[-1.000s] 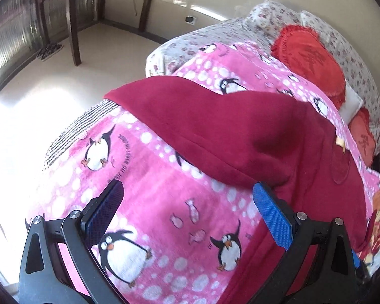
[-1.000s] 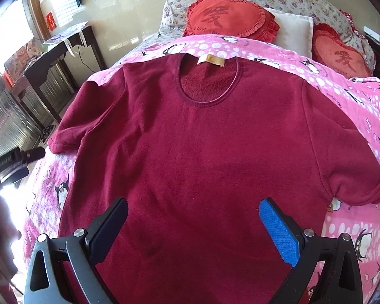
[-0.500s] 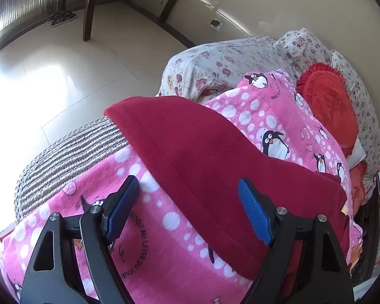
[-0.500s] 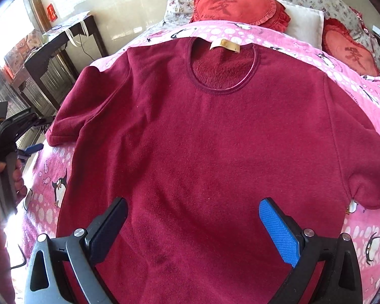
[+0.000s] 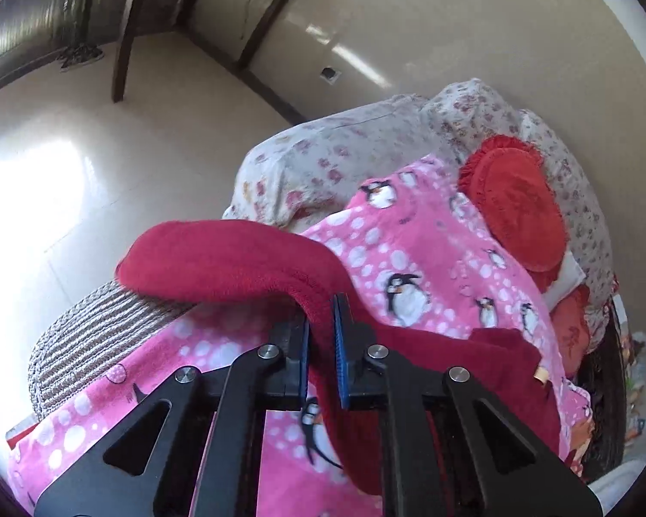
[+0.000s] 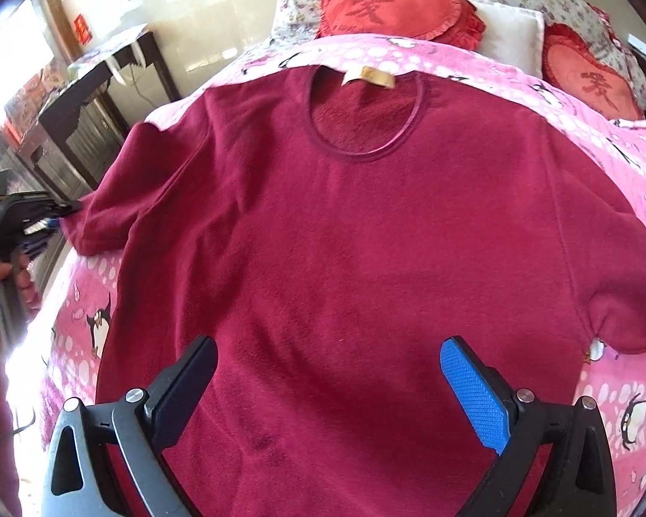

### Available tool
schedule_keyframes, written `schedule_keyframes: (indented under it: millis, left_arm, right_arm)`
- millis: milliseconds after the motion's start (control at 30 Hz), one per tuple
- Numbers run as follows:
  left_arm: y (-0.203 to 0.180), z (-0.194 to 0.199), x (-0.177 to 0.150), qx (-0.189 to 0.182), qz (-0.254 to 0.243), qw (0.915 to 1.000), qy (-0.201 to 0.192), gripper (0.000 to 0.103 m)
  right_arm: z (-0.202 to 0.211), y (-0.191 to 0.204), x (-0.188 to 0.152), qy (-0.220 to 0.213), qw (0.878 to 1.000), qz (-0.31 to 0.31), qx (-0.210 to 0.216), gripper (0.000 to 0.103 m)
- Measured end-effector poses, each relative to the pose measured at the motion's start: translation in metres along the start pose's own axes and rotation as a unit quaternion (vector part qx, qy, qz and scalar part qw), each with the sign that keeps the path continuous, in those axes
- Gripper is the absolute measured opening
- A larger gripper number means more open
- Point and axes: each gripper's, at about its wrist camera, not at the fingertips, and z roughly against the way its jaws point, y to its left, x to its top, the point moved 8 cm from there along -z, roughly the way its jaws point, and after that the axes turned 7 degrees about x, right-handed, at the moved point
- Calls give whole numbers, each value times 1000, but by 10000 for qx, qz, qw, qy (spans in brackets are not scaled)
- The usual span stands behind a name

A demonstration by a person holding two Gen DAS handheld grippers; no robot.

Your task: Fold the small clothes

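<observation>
A dark red short-sleeved fleece shirt (image 6: pixel 357 250) lies flat, front up, on a pink penguin blanket (image 6: pixel 616 379), collar with a tan label (image 6: pixel 368 76) at the far side. My left gripper (image 5: pixel 321 336) is shut on the edge of the shirt's left sleeve (image 5: pixel 219 267), which is lifted off the blanket; it shows at the left edge of the right wrist view (image 6: pixel 62 209). My right gripper (image 6: pixel 327 383) is open and empty, hovering over the shirt's lower body.
Red heart cushions (image 6: pixel 387 4) and a white pillow (image 6: pixel 508 34) lie at the head of the bed. A dark wooden table (image 6: pixel 103 86) stands left of the bed. A striped grey cover (image 5: pixel 94 336) hangs at the bed's left edge above the tiled floor (image 5: pixel 64 163).
My left gripper moved along the blanket to the sleeve edge and closed on it, lifting it. The right gripper moved slightly closer to the shirt and stayed open.
</observation>
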Motion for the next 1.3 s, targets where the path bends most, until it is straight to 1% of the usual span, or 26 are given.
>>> schedule_keyframes:
  millis: [100,200,300,433,500,533,567,667,700,733,767,800,833,867,967,1000,1033,1100,1133,1200,1233,1267,1300]
  left_arm:
    - [-49,30,-5,-330,-471,9982,-182,8]
    - [-103,56,-21,-646,-1026,9919,-367,9]
    - [-155,71,-46,-1008,-1472,9833,-359,9]
    - [-221,74,-97,-1352,-2211,9656,-210,9]
    - [-248,66,-134,-1429,-2613,9546,-43,9]
    - [-254,59,-150,-1452,-2738,9507,67,9]
    - [-261,49,-171,-1468,-2856,9467,255,9]
    - [-267,19,-221,-1404,-3094,9381,677,10]
    - [-266,8,-235,-1354,-3145,9359,834,16]
    - [-264,2,-247,-1305,-3187,9334,1004,27]
    - [-261,-5,-258,-1280,-3214,9300,1245,35]
    - [-258,-8,-267,-1301,-3202,9272,1447,49]
    - [-255,-7,-274,-1364,-3169,9253,1574,56]
    - [-252,-2,-276,-1432,-3176,9238,1586,57]
    - [-241,22,-273,-1379,-3531,9161,1304,59]
    - [-235,32,-267,-1330,-3623,9154,1143,59]
    - [-226,42,-259,-1244,-3676,9170,926,59]
    - [-204,54,-240,-1003,-3675,9231,535,59]
    - [-193,57,-233,-844,-3662,9260,351,59]
    - [-168,59,-213,-387,-3556,9338,-23,59]
    - [-157,57,-204,-192,-3462,9379,-138,59]
    - [-145,50,-197,20,-3351,9421,-128,59]
    - [-136,41,-194,201,-3267,9449,-4,59]
  right_arm:
    - [5,-9,1,-60,9997,-214,71,103]
    - [15,-18,1,-135,9993,-339,94,103]
    - [25,-24,1,-225,9992,-325,26,103]
    - [43,-46,2,-361,9984,-406,-154,103]
    - [49,-60,4,-418,9975,-518,-242,103]
    - [54,-69,3,-458,9966,-621,-291,103]
    - [58,-77,3,-489,9957,-714,-326,103]
    - [69,-102,1,-572,9921,-1029,-423,103]
    - [73,-109,0,-581,9909,-1122,-460,103]
    - [75,-112,-1,-583,9904,-1161,-480,103]
    - [78,-117,-1,-594,9897,-1203,-508,103]
    - [81,-120,-1,-616,9892,-1220,-536,103]
    - [83,-121,-1,-634,9890,-1217,-550,103]
    - [85,-121,1,-657,9890,-1197,-569,103]
    - [89,-118,6,-707,9897,-1114,-550,103]
    - [88,-115,7,-730,9900,-1088,-528,103]
    - [87,-110,11,-757,9907,-1033,-457,103]
    - [82,-98,15,-775,9925,-903,-289,103]
    - [79,-87,19,-773,9938,-790,-138,103]
    - [72,-60,27,-738,9960,-473,197,103]
    - [67,-44,32,-712,9965,-297,330,103]
    - [60,-24,38,-683,9966,-44,463,101]
    - [54,-8,43,-660,9961,193,546,100]
